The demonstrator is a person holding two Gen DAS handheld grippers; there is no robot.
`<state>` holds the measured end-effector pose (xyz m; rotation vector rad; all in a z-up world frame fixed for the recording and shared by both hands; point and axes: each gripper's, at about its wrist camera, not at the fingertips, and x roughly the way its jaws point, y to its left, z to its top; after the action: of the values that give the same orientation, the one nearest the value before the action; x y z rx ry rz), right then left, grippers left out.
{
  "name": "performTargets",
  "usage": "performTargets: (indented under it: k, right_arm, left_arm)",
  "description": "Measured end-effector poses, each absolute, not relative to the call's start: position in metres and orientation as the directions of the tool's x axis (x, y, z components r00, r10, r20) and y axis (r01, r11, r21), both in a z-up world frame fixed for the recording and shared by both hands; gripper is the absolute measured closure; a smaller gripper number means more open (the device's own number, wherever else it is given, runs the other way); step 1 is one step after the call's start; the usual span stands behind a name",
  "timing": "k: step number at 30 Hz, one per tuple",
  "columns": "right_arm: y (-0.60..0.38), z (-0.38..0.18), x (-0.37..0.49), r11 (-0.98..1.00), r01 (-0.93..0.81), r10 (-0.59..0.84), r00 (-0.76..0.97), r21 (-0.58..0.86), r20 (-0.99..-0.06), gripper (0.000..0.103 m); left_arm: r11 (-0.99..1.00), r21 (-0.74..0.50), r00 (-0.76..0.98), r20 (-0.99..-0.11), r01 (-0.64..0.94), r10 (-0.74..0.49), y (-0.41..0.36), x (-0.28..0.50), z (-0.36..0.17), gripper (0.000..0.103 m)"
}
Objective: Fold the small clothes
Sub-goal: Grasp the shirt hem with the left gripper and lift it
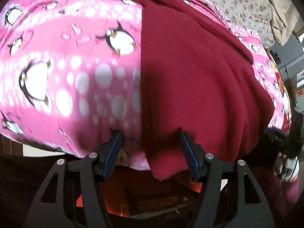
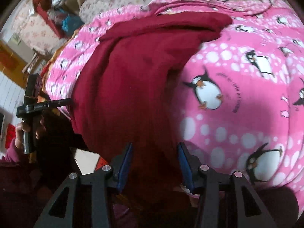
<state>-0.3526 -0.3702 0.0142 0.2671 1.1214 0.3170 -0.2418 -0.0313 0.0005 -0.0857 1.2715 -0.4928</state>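
Left wrist view: my left gripper (image 1: 151,133) has its jaws apart, the near hem of the dark red fleece garment (image 1: 190,79) draped loosely between them. It lies rumpled on the pink penguin-print blanket (image 1: 57,79). Right gripper (image 2: 154,145) also stands apart, soft red fabric between the blue pads (image 2: 126,157), not pinched.

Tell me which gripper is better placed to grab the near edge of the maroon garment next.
Probably the left gripper: the maroon garment has a loose corner hanging between its open jaws. The right gripper sits over the middle of the cloth.
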Motion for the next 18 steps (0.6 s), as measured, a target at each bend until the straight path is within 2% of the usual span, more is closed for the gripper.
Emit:
performTargets:
  k: [8, 9, 13, 15, 18]
  right_arm:
    - [-0.370, 0.001, -0.338, 0.920, -0.088, 0.387, 0.368, 0.383, -0.845, 0.056]
    - [-0.371, 0.000, -0.336, 0.915, -0.086, 0.398, 0.364, 0.395, -0.842, 0.052]
    - [-0.369, -0.003, -0.328, 0.870, -0.078, 0.482, 0.351, 0.488, -0.803, 0.023]
    - [-0.360, -0.003, -0.325, 0.871, -0.105, 0.484, 0.336, 0.479, -0.808, 0.015]
    - [-0.343, 0.000, -0.324, 0.906, -0.150, 0.424, 0.326, 0.396, -0.845, 0.015]
  left_arm:
    - [0.885, -0.308, 0.236, -0.885, 0.350, -0.402, -0.034, -0.253, -0.005, 0.038]
    - [0.883, -0.314, 0.231, -0.885, 0.348, -0.405, -0.033, -0.254, -0.006, 0.038]
    - [0.872, -0.361, 0.188, -0.880, 0.332, -0.436, -0.033, -0.254, -0.015, 0.038]
    - [0.860, -0.388, 0.146, -0.879, 0.331, -0.453, -0.035, -0.255, -0.021, 0.038]
    - [0.853, -0.430, 0.123, -0.868, 0.297, -0.481, -0.034, -0.252, -0.029, 0.038]
